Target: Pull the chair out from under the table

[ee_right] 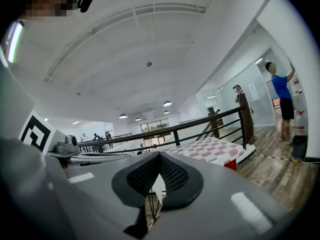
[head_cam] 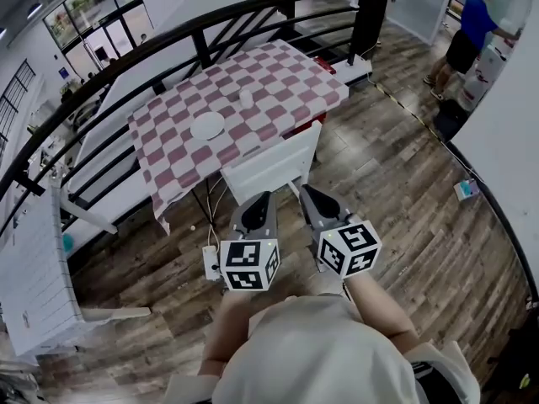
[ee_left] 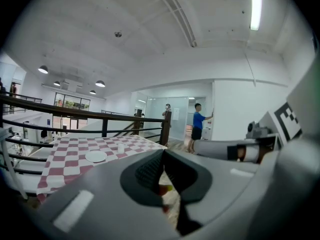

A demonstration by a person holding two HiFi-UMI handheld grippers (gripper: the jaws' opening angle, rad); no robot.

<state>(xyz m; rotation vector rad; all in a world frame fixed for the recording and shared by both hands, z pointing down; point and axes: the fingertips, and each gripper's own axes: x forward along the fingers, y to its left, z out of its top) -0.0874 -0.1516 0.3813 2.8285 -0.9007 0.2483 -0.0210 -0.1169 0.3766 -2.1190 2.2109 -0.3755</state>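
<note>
A white chair is tucked under the near side of a table covered with a red-and-white checked cloth. My left gripper and right gripper hover side by side just short of the chair's backrest, a little apart from it. Both are shut with nothing between the jaws. In the left gripper view the shut jaws point past the table. A sliver of white chair shows below the shut jaws in the right gripper view.
A white plate and a small cup sit on the cloth. A black railing curves behind the table. A power strip lies on the wood floor at the left. A person in blue stands at the far right.
</note>
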